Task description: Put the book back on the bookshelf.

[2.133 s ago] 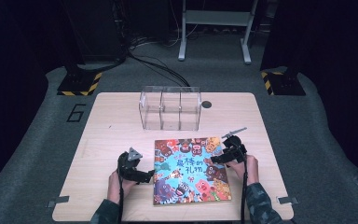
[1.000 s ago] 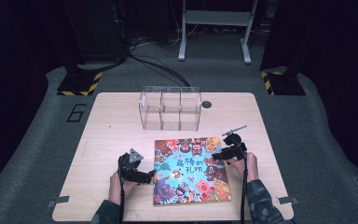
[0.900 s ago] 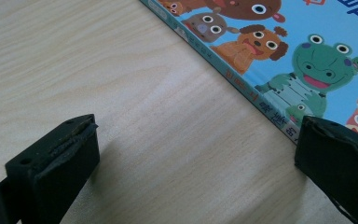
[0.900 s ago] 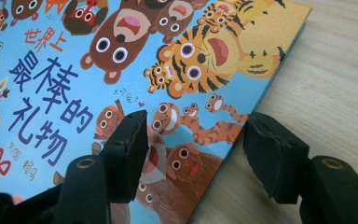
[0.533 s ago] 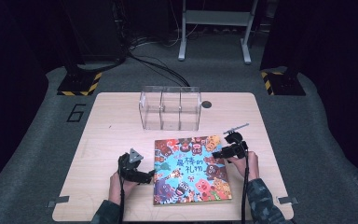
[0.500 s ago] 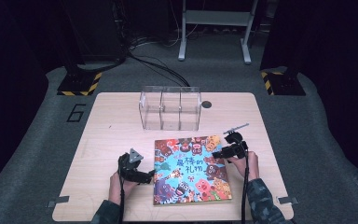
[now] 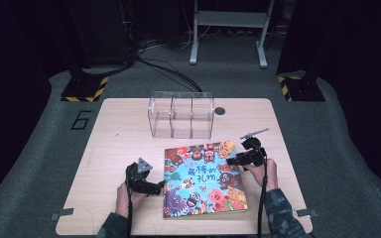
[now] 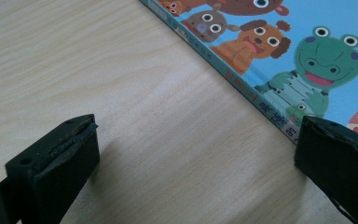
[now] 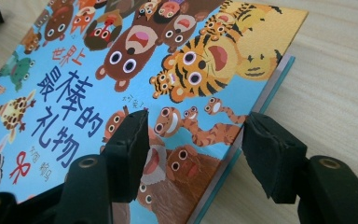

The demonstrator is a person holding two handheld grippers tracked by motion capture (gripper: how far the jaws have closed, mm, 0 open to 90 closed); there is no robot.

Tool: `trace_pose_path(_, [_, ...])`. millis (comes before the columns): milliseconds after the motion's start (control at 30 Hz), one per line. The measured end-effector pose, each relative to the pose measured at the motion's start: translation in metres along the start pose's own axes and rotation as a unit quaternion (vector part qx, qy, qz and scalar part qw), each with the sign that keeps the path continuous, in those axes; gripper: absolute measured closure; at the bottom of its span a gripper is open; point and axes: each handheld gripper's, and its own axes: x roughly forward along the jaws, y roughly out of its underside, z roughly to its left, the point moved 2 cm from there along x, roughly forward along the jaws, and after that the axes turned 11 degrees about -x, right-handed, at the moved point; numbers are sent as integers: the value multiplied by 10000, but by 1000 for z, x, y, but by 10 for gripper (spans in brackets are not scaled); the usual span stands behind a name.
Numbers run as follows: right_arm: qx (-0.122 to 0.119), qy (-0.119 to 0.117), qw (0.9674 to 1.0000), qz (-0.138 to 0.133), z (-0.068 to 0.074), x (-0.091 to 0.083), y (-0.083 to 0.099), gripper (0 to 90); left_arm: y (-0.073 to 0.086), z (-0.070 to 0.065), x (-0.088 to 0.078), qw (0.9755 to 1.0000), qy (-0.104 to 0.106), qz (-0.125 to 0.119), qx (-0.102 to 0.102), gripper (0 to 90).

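Observation:
A picture book [image 7: 203, 178] with a blue cover of cartoon animals lies flat on the wooden table [image 7: 119, 129]. My left gripper [image 7: 154, 187] rests at the book's left edge and is open wide. In the left gripper view the spine [image 8: 242, 88] runs diagonally, and one jaw stands on bare wood while the other sits at the book's edge. My right gripper [image 7: 232, 161] is open at the book's right edge. In the right gripper view the gripper [image 9: 198, 149] straddles that edge, one jaw over the cover [image 9: 135, 70] and one beside it on the wood.
A clear plastic box [image 7: 181, 114] with three compartments stands behind the book near the table's far edge. A small dark round hole [image 7: 220, 111] lies beside it. Bare wood spreads to the left of the book.

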Motion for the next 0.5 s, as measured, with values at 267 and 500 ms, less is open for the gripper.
trace_pose_path(267, [62,-79,9998,-177,1,-5,-6,403,0,0,1,10000,-34,-50,-4,0])
trace_pose_path(500, [40,-164,9995,-255,1,-5,-12,401,0,0,1,10000,-31,-58,2,0])
